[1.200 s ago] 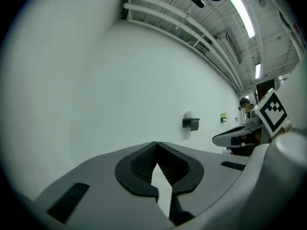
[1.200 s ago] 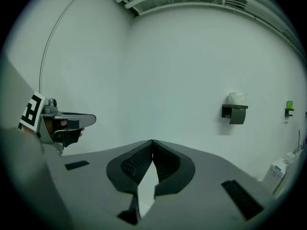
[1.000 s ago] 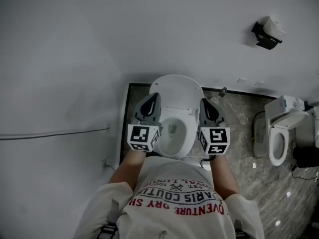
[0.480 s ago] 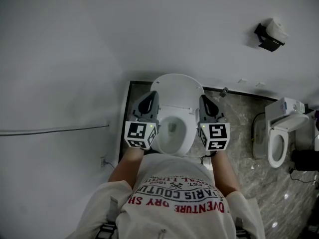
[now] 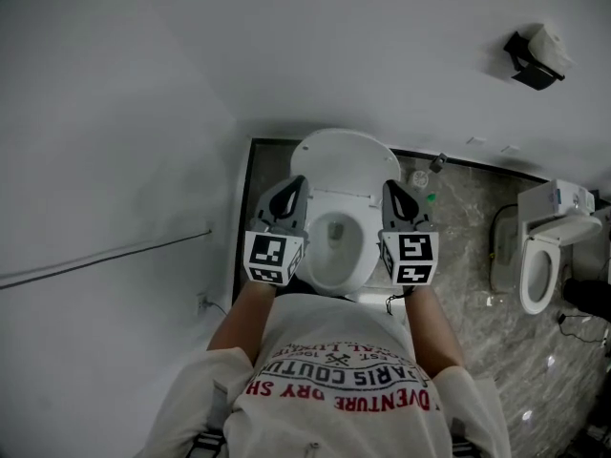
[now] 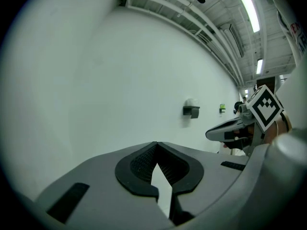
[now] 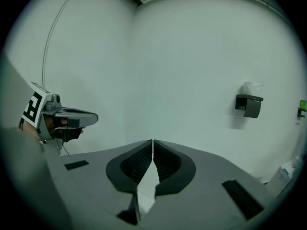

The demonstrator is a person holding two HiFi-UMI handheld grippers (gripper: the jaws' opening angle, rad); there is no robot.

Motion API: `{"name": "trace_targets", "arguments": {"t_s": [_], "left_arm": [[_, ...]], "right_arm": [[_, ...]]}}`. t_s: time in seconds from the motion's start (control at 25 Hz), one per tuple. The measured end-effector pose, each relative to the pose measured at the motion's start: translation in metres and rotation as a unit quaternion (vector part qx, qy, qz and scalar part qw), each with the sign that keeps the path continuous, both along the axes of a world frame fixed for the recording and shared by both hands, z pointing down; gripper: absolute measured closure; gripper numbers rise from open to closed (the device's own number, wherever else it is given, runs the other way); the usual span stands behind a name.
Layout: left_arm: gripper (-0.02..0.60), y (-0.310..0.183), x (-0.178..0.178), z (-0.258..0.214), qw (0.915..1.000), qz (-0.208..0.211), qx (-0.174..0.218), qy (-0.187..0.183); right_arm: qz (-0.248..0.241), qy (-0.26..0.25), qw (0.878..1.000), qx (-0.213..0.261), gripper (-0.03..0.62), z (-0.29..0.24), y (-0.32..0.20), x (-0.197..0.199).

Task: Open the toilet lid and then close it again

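Note:
The white toilet stands below me in the head view with its lid [image 5: 344,156] raised against the wall and the open bowl [image 5: 334,241] showing. My left gripper [image 5: 297,183] hovers over the bowl's left side. My right gripper [image 5: 389,187] hovers over the right side. Both are shut with nothing between the jaws, and neither touches the lid. In the left gripper view the shut tips [image 6: 156,144] face a bare white wall, with the right gripper [image 6: 228,130] beside them. The right gripper view shows shut tips [image 7: 152,142] and the left gripper [image 7: 72,117].
A second toilet [image 5: 546,260] stands at the right on the marble floor [image 5: 468,284]. A paper holder [image 5: 537,61] hangs on the back wall. A thin cable [image 5: 105,256] runs along the left wall. Small items [image 5: 421,177] lie beside the toilet's base.
Both grippers have sunk a little toward the toilet, staying side by side and shut. The lid has stayed up.

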State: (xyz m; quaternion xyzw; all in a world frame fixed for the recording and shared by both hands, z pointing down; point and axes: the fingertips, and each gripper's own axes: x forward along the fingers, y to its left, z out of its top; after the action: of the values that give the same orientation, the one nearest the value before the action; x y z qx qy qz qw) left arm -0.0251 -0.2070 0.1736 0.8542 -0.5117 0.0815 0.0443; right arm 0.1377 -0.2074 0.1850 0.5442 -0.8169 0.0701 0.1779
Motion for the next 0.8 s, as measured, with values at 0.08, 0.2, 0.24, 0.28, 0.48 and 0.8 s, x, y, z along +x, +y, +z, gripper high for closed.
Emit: {"name": "trace_targets", "arguments": {"t_s": [0.08, 0.2, 0.24, 0.28, 0.48, 0.8], "left_arm": [[0.575, -0.01, 0.002, 0.02, 0.9998, 0.006, -0.018, -0.009], [0.575, -0.031, 0.003, 0.052, 0.9985, 0.016, -0.048, -0.021], [0.575, -0.038, 0.002, 0.062, 0.998, 0.017, -0.056, -0.022], [0.575, -0.046, 0.0, 0.072, 0.9976, 0.018, -0.063, -0.024], [0.575, -0.1, -0.004, 0.102, 0.9936, 0.035, -0.079, -0.073], [0.5, -0.161, 0.015, 0.159, 0.9375, 0.215, -0.112, -0.249]], "right_arm": [[0.013, 0.007, 1.0, -0.016, 0.579, 0.014, -0.013, 0.003], [0.02, 0.019, 0.999, -0.04, 0.579, 0.037, -0.039, 0.003], [0.023, 0.022, 0.998, -0.045, 0.579, 0.044, -0.048, 0.003], [0.026, 0.023, 0.998, -0.051, 0.579, 0.052, -0.056, 0.001], [0.008, 0.046, 0.996, -0.076, 0.578, 0.082, -0.104, -0.011], [-0.094, 0.153, 0.974, -0.139, 0.577, 0.129, -0.159, -0.036]]}}
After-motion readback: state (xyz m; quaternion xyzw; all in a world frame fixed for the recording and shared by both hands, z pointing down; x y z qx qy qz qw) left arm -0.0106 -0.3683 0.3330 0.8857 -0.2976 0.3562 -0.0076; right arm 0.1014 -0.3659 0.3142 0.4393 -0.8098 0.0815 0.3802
